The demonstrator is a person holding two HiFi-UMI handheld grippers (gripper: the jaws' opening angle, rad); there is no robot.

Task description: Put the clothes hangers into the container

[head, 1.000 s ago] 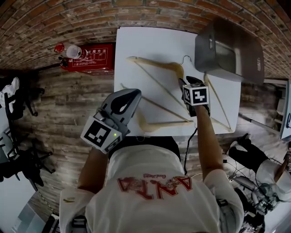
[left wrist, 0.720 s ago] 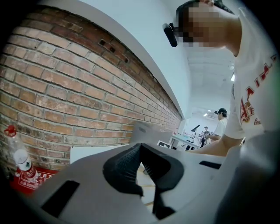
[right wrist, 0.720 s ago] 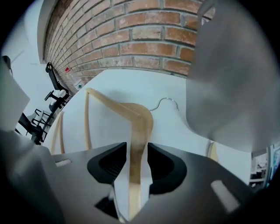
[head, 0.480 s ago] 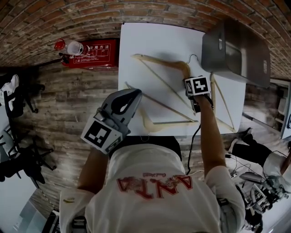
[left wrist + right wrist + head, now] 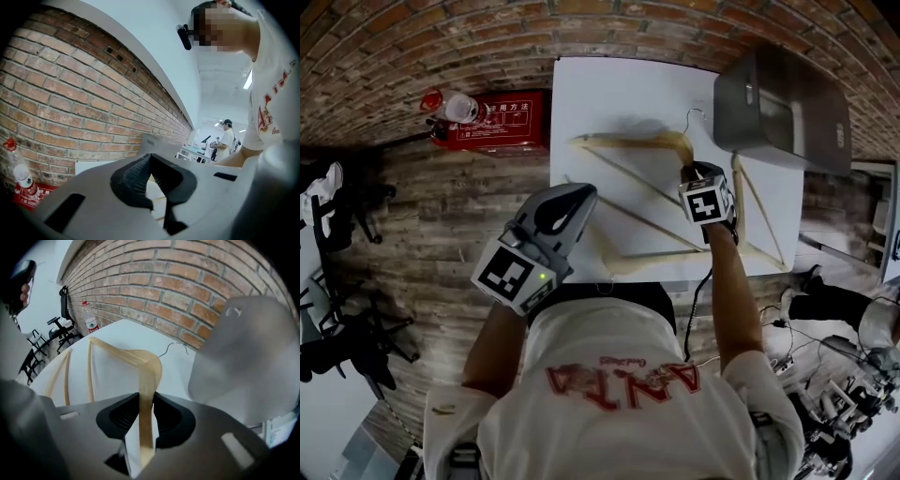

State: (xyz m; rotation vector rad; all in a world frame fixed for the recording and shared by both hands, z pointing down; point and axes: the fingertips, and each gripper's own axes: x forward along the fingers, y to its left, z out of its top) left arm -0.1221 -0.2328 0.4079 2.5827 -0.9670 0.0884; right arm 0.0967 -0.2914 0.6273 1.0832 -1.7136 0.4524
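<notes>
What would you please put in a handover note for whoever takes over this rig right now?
Right gripper: its jaws have just been closing and clamp one arm of the hooked wooden hanger, near the neck.
Left gripper: shut, empty, held up at the near edge of the white table.
Second hanger: flat on the table.
Grey container: at the table's far right corner, neither hanger in it.
Done: first hanger gripped.
Left: move both hangers into the container.
</notes>
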